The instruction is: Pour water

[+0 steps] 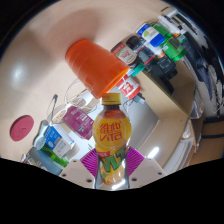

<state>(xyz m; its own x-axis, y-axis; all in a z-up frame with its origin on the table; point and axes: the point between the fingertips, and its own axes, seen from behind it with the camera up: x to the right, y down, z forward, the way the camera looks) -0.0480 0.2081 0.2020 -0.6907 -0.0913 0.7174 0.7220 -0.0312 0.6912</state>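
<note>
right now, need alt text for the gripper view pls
The gripper holds a yellow drink bottle upright between its fingers, beside a tilted orange cup above a pale table with cartons and clutter.

Red disc (22, 127) and cartons (56, 143) on table (40, 70).

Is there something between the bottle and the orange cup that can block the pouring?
Nothing visible does. The gripper is shut on the yellow bottle, its cap just below the tilted orange cup. The space between them appears free. The clutter lies beyond, on the table.
</note>
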